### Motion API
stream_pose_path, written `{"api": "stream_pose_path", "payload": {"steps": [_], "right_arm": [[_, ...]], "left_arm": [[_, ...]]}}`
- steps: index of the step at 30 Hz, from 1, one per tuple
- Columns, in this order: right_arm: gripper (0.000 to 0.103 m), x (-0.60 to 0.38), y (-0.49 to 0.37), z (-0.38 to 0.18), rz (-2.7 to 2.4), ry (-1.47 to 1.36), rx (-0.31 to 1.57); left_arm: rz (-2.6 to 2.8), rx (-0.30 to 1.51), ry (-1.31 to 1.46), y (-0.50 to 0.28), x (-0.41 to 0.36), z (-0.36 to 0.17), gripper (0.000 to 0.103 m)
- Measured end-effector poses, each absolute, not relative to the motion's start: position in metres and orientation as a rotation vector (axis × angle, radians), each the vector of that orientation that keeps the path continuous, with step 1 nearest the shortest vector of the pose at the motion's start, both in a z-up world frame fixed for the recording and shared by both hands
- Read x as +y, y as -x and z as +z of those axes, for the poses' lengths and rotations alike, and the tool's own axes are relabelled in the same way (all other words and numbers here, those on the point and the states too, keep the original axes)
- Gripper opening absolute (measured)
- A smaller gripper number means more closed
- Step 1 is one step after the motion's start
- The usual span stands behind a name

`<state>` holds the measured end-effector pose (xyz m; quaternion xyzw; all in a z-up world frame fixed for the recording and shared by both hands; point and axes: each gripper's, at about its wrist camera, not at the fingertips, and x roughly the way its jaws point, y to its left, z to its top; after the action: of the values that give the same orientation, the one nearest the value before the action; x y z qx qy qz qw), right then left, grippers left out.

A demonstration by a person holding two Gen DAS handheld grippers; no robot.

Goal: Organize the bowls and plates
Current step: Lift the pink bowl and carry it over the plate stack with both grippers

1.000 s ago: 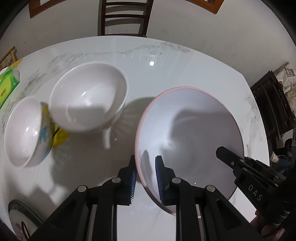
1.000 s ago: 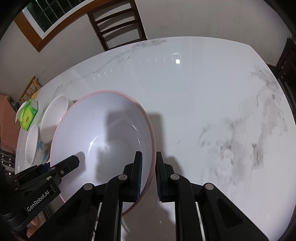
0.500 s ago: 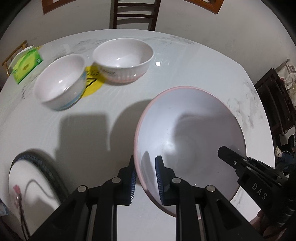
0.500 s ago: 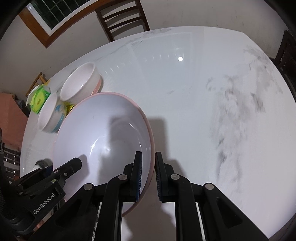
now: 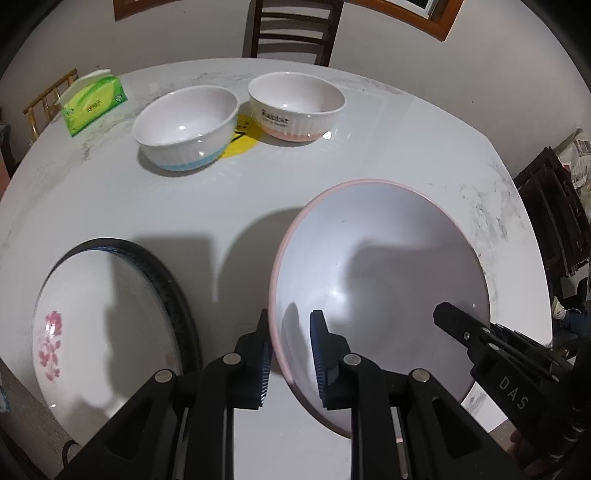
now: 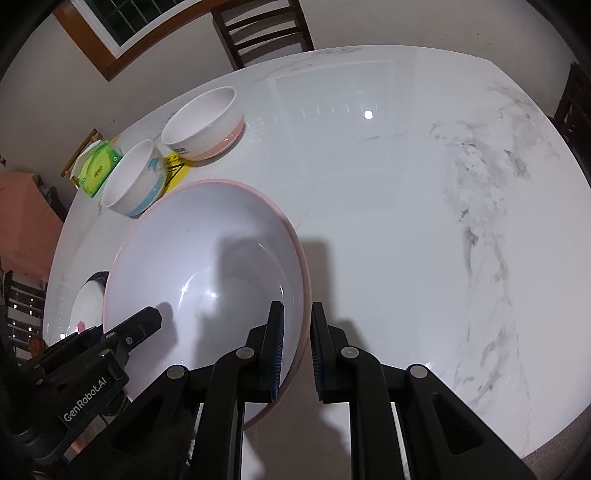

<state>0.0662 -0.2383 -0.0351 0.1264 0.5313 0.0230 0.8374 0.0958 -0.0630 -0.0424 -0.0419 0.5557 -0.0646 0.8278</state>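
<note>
A large white bowl with a pink rim [image 5: 380, 266] [image 6: 207, 251] hangs tilted over the marble table [image 5: 147, 206], casting a shadow on it. My left gripper [image 5: 290, 321] is shut on its left rim. At the opposite rim my right gripper [image 6: 297, 310] is shut on it too. Two small ribbed bowls stand at the far side: one with a blue base [image 5: 184, 122] [image 6: 133, 181], one with a pink base [image 5: 295, 103] [image 6: 201, 118]. A dark-rimmed plate with a pink flower [image 5: 99, 317] [image 6: 88, 302] lies left of the big bowl.
A green tissue pack [image 5: 94, 105] sits at the far left edge of the table. Between the small bowls a yellow sticker [image 5: 242, 138] lies flat. A wooden chair [image 5: 291, 29] stands behind the table. The table's right half [image 6: 406, 221] shows bare marble.
Both grippers have carried the big bowl across the table, away from the two small bowls. The flowered plate has come fully into the left wrist view at lower left.
</note>
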Motion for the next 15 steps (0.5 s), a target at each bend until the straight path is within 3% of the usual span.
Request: {"api": "stream_pose_path", "payload": {"steps": [15], "right_arm": [[0.014,-0.204,-0.056,-0.025,0.074,-0.253,1.106]], "left_arm": [[-0.105,1.116,0.141,-0.076,-0.029,-0.024,0.02]]}}
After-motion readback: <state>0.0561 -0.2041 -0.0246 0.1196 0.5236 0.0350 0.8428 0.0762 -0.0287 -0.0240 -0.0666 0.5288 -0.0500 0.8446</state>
